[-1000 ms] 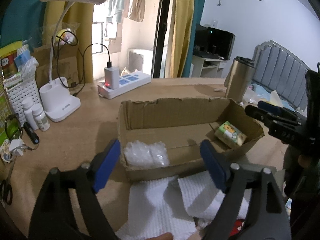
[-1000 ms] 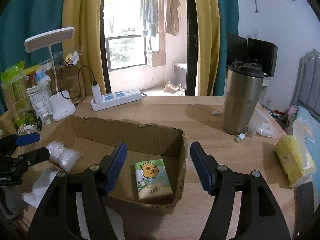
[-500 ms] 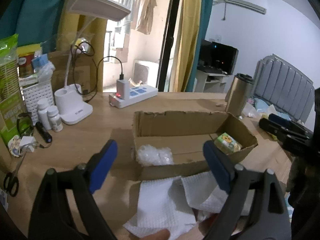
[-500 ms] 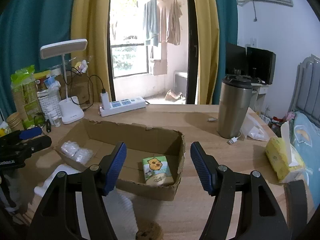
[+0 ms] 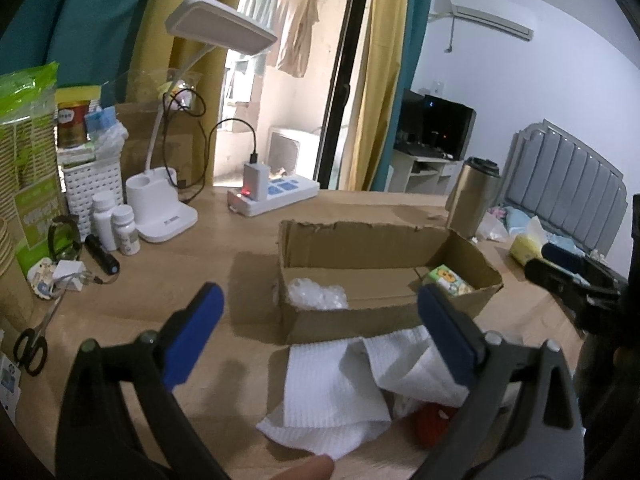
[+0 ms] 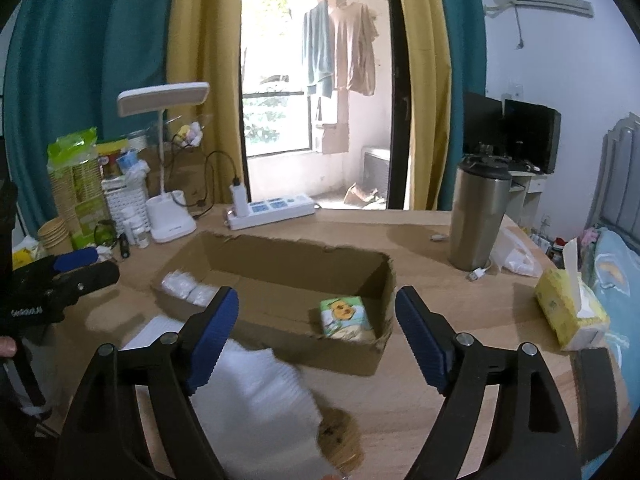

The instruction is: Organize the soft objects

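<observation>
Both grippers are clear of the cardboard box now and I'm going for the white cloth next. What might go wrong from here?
The white cloth is crumpled over a red item, so a grab may drag that along. The cloth touches the cardboard box; pulling it could shift the light box. Both the left gripper and right gripper, jaws opening and empty, face the same cloth and might collide.

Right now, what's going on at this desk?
A person holds a claw in each hand over the desk, sorting soft things into the cardboard box. A bubble-wrap bundle and a tissue pack already lie in it. Both the left claw and the right claw are opening with nothing gripped. White towels lie in front of the box.
</observation>
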A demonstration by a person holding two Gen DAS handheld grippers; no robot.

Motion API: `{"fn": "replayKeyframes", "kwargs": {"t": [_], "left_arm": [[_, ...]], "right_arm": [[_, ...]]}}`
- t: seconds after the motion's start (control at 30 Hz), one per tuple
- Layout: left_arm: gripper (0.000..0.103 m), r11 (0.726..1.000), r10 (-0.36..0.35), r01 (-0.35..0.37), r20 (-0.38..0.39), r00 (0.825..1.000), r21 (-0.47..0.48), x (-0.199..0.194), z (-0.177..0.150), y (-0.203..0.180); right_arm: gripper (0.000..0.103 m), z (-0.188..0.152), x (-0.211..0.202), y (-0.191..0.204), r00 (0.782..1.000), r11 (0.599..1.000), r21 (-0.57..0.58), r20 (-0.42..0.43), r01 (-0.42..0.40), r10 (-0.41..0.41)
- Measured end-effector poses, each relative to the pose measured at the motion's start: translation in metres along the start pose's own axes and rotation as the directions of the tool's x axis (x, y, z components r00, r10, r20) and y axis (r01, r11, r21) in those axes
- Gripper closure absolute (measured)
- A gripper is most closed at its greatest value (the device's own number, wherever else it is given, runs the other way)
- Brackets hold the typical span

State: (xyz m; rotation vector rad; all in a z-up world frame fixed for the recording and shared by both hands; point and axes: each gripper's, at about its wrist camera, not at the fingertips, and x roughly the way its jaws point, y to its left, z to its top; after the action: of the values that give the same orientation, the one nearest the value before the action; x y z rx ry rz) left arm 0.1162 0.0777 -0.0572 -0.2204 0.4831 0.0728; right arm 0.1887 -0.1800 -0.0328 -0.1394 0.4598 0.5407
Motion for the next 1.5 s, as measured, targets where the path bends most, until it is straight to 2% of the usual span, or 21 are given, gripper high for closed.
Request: {"fn": "replayKeyframes", "kwargs": {"t": [0.4,0.63,1.03,1.1,1.27,1.33,1.43,1.5], "left_arm": [[0.004,1.0,0.005,-0.005,0.001,1.0,-0.007,-0.012,-0.011,0.007],[0.004,1.0,-0.002,0.002,-0.016,1.0,-0.02,-0.012,-0.016,0.011],[0.004,0.999,-0.023,0.022,-0.033,0.999,-0.023,-0.009,-0.02,0.011],[0.004,0.999,-0.024,0.023,-0.034,0.999,-0.022,-0.009,-0.021,0.011],[0.004,1.0,-0.023,0.023,-0.041,0.999,-0.016,-0.008,-0.021,0.009],[0.004,1.0,-0.022,0.021,-0.045,0.999,-0.011,-0.006,-0.021,0.008],[0.004,1.0,-0.015,0.015,-0.059,0.998,-0.003,-0.003,-0.023,0.007],[0.004,1.0,-0.005,0.005,-0.074,0.997,0.001,0.0,-0.024,0.006]], "right_arm": [[0.019,-0.021,0.012,0.035,0.992,0.996,-0.028,-0.098,-0.079,0.076],[0.02,-0.038,0.031,0.055,0.975,0.99,-0.057,-0.193,-0.127,0.114],[0.021,-0.061,0.055,0.062,0.942,0.986,-0.05,-0.306,-0.16,0.137],[0.027,-0.062,0.055,0.063,0.941,0.985,-0.053,-0.308,-0.165,0.141],[0.064,-0.063,0.053,0.061,0.938,0.981,-0.047,-0.306,-0.187,0.164],[0.07,-0.063,0.053,0.06,0.937,0.98,-0.045,-0.302,-0.195,0.173],[0.087,-0.061,0.049,0.059,0.941,0.979,-0.046,-0.288,-0.2,0.178],[0.09,-0.058,0.046,0.057,0.943,0.978,-0.04,-0.273,-0.207,0.188]]}}
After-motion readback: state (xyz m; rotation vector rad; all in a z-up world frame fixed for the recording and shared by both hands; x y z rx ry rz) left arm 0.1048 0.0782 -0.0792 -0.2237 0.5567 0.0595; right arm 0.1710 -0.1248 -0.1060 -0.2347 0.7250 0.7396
